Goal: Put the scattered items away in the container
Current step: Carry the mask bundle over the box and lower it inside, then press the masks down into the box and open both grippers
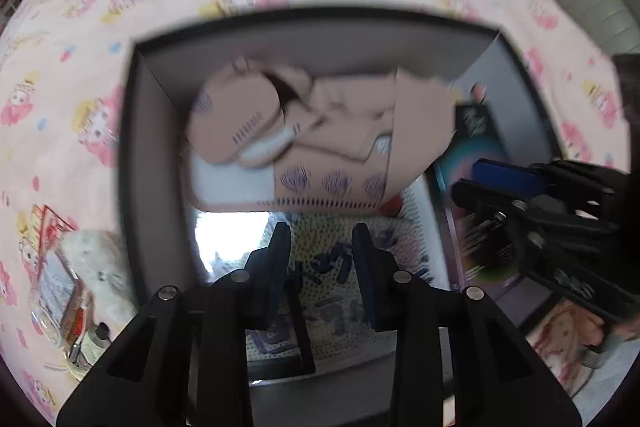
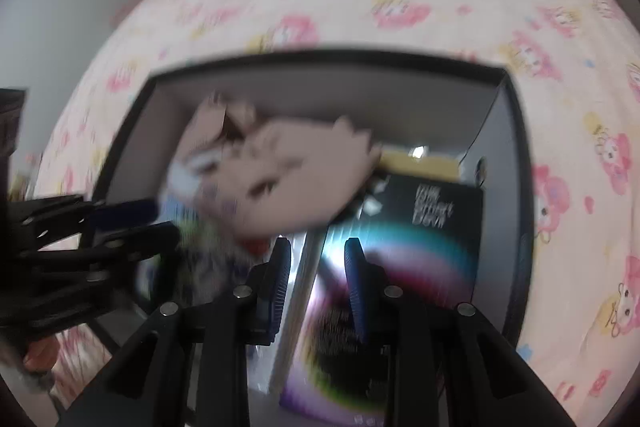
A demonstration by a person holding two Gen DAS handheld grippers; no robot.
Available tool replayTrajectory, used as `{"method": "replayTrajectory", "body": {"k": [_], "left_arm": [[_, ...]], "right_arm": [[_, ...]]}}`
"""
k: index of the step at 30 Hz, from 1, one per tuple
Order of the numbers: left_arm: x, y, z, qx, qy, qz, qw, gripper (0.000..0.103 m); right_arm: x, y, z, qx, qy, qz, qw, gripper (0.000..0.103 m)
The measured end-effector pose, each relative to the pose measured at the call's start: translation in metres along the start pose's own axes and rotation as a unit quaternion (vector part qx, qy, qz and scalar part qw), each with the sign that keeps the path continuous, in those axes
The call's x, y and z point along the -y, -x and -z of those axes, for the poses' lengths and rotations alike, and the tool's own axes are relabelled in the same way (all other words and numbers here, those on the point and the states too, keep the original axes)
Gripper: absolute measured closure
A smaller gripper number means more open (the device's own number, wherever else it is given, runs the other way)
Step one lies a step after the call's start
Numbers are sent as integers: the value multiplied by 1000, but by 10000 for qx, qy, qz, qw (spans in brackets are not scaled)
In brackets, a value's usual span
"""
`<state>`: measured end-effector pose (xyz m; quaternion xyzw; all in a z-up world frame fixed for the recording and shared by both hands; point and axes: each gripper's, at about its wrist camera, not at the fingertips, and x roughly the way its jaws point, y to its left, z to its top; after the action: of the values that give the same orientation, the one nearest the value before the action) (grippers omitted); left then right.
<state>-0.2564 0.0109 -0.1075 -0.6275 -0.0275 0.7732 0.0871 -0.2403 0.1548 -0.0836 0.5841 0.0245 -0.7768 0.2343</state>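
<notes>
Left wrist view: the dark box on the bed holds a tan package beyond the left tongs and a dotted pack under them; they point steeply down, partly open, empty. Right wrist view: the right tongs, partly open and empty, hang over a black booklet in the box

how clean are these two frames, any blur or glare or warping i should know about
Left wrist view: motion blur smears the tan paper bag in the dark box; a white glare patch blows out beside the left gripper. Right wrist view: blurrier still; the black rainbow booklet's text is unreadable. Both views: fisheye curves the bedsheet and box edges.
</notes>
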Motion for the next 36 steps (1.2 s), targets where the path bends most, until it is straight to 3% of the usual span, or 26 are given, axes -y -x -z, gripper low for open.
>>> {"method": "replayTrajectory", "body": {"k": [3,6,14,19,23,30,33,36], "left_arm": [[-2,-18,-14,-137,86,31,9999,71],[-6,-25,-35,-21,198,-97,9998,71],[-31,-28,-64,248,516,10,9984,71],[-39,-17,-64,469,588,286,9968,71],[-34,-35,-70,145,512,-84,9985,71],[-36,-41,-69,-158,654,99,9977,71],[-37,-27,-67,32,685,285,9972,71],[-33,-2,-60,552,618,382,9958,71]], "right_arm": [[-3,-12,-2,-261,178,25,9995,79],[-3,-26,-17,-429,126,166,9989,79],[2,-43,-63,-81,4,218,9997,79],[7,-52,-68,36,-158,-20,9999,79],[1,-56,-70,-24,10,68,10000,78],[-7,-53,-65,-73,216,59,9997,78],[-3,-45,-65,-4,25,-89,10000,78],[0,-31,-64,326,-23,-71,9994,79]]}}
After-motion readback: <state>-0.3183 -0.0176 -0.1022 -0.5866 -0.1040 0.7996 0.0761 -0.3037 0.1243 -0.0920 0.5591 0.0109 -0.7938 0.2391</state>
